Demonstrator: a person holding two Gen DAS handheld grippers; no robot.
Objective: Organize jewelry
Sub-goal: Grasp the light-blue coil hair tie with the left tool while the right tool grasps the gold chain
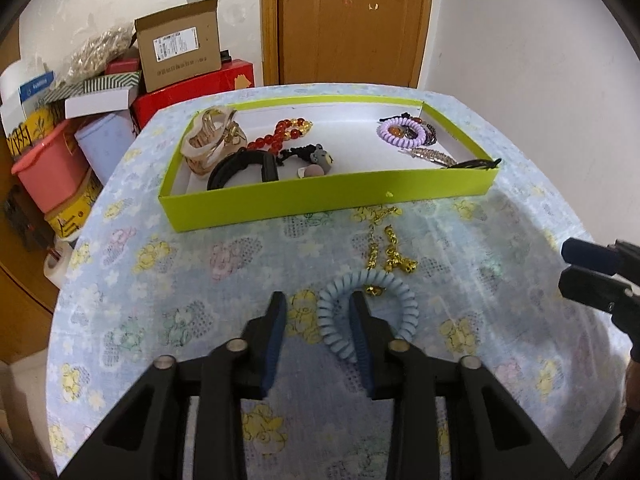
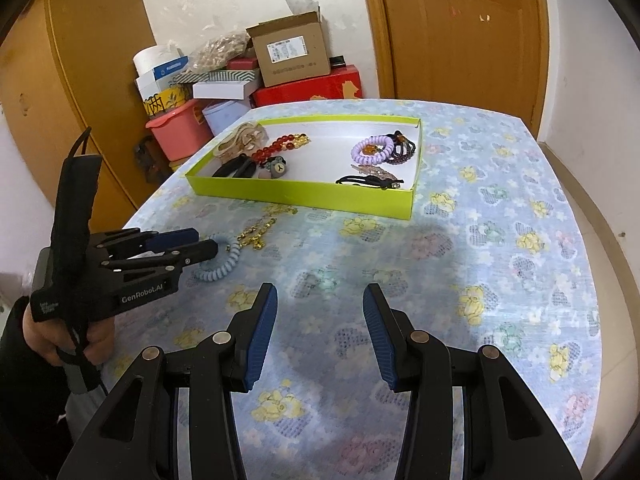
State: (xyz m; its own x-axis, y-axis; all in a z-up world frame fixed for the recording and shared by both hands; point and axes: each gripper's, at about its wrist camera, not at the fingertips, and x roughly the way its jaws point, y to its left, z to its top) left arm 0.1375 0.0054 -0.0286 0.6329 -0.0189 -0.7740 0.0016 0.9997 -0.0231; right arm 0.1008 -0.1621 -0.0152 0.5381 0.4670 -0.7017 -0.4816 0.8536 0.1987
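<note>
Blue coil hair tie [image 1: 370, 316] lies on our floral surface [image 1: 200, 280], its left side between our left gripper [image 1: 318, 304] fingers, not yet pinched; our right gripper [image 2: 320, 294] is spread over bare cloth; gold chain [image 1: 386, 248] at 12 o'clock, green tray [image 1: 320, 200] beyond

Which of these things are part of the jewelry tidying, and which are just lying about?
Part of the job:
green tray
blue coil hair tie
gold chain
left tool

Just lying about:
cardboard box
red box
pink tub
</note>
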